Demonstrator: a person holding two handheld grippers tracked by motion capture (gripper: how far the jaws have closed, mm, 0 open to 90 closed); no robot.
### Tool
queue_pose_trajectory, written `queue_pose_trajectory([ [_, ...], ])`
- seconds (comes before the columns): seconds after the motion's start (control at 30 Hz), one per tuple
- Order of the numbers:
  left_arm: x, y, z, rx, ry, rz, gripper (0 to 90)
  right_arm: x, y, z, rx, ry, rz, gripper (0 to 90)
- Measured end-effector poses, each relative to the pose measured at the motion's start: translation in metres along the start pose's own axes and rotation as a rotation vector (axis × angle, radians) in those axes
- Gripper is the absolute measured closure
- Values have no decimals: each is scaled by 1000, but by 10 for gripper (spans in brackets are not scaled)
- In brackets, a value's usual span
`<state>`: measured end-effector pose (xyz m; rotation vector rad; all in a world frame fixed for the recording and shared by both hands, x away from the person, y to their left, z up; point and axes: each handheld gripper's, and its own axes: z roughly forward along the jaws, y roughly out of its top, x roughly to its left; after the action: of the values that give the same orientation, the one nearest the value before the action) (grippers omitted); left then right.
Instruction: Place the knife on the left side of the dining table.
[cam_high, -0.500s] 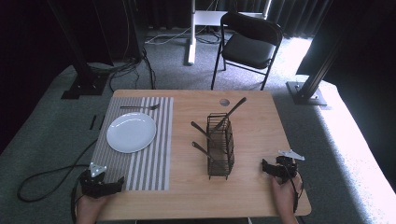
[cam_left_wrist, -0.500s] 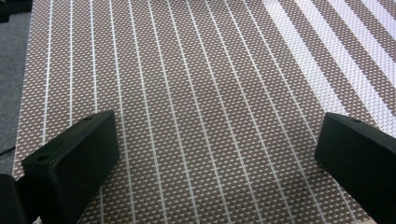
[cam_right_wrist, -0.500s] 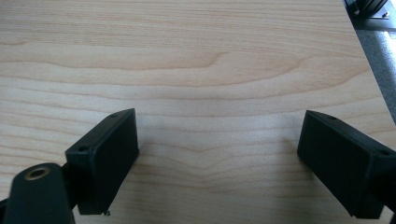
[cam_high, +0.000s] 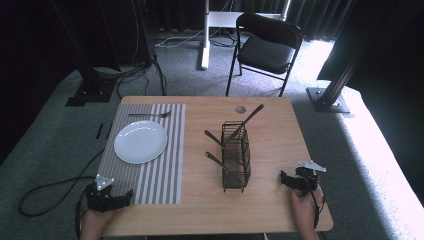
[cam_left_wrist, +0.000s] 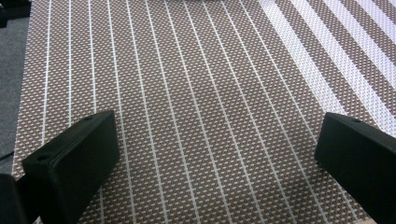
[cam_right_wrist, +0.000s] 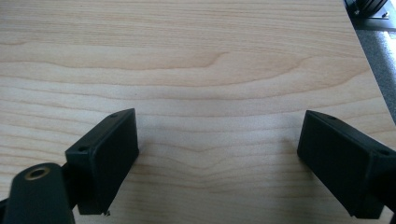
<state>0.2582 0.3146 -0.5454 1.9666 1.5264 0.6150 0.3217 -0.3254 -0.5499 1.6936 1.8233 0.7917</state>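
I take the wire rack (cam_high: 236, 156) as my landmark; it stands upright near the middle of the wooden table (cam_high: 270, 125). My left gripper (cam_high: 125, 198) sits well to the left of the rack, at the near edge of the table, over the near corner of the striped mat (cam_high: 165, 170). In the left gripper view its jaws stand wide apart with nothing between them, just the brown weave of the mat (cam_left_wrist: 196, 116) and its thin white lines below. My right gripper (cam_high: 283, 179) lies to the right of the rack, near the table's near edge, jaws pointing toward the rack. In the right gripper view those jaws are also spread wide and hold nothing; bare wood grain (cam_right_wrist: 210, 84) runs under them. My left hand (cam_high: 92, 222) and right hand (cam_high: 302, 207) come in from the near side. Dark-handled utensils (cam_high: 217, 140) stick out of the rack at a slant: two handles lean out to its left, one (cam_high: 252, 116) leans up past its far end. What kind each is, I cannot tell. A white plate (cam_high: 140, 141) rests on the mat, left of the rack. A fork (cam_high: 150, 115) lies on the mat beyond the plate. A small round hole (cam_high: 240, 109) shows in the table beyond the rack. A black chair (cam_high: 265, 50) stands on the floor past the table's far edge.
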Motion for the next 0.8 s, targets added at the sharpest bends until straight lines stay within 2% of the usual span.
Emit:
queue_pose_trajectory([
  [0.27, -1, 3, 0, 21, 4, -6, 2, 0, 0, 0, 0, 0, 0, 118],
  [0.47, -4, 2, -2, 13, 0, 5, 29, 0, 0, 0, 0, 0, 0, 118],
  [0.5, -5, 4, -2, 18, -17, 4, 29, 0, 0, 0, 0, 1, 0, 118],
  [0.67, -13, 8, -4, 20, -25, 20, 30, 0, 0, 0, 0, 0, 0, 118],
  [0.73, -18, 12, -6, 7, -51, 17, 29, 0, 0, 0, 0, 1, 0, 118],
  [0.8, -20, 14, -7, 7, -53, 24, 30, 0, 0, 0, 0, 1, 0, 118],
])
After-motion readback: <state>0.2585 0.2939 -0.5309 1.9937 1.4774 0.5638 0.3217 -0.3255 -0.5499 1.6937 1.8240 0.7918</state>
